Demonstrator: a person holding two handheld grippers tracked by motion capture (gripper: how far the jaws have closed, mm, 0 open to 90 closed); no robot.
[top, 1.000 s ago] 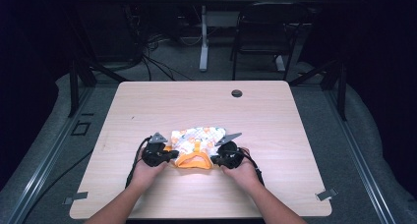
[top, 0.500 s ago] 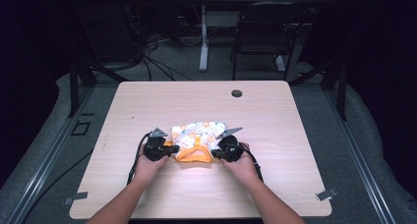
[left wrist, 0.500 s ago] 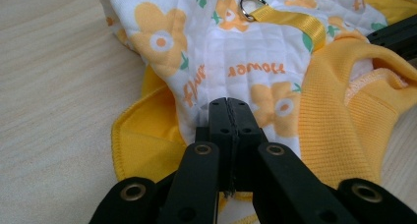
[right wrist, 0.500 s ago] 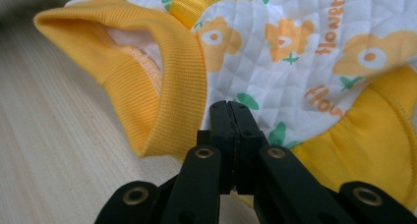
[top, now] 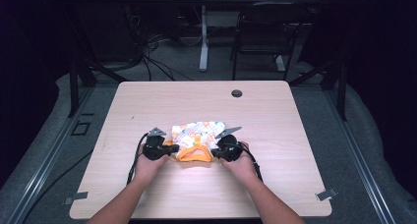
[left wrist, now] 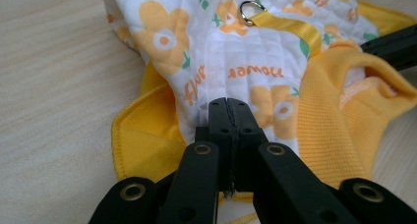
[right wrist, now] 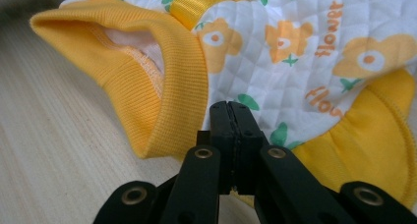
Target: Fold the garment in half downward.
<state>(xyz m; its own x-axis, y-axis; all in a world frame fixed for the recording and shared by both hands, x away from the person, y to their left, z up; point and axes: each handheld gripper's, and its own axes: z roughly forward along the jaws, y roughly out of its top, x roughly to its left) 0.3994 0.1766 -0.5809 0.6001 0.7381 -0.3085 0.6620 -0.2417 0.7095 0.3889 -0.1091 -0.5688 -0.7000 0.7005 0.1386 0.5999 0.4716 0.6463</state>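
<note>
both grippers are clenched on the garment, the left gripper pinching the quilted cloth beside one sleeve and the right gripper beside the ribbed collar, so the person would do well to move both hands evenly and keep the cloth taut and flat. it lies near the desk's front middle, white with orange flowers, yellow trim and a strap with a metal ring.

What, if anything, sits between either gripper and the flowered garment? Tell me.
Nothing visible does. The left gripper and the right gripper each have their jaws shut on the quilted flowered garment, one on either side of its yellow ribbed collar, on the table.
</note>
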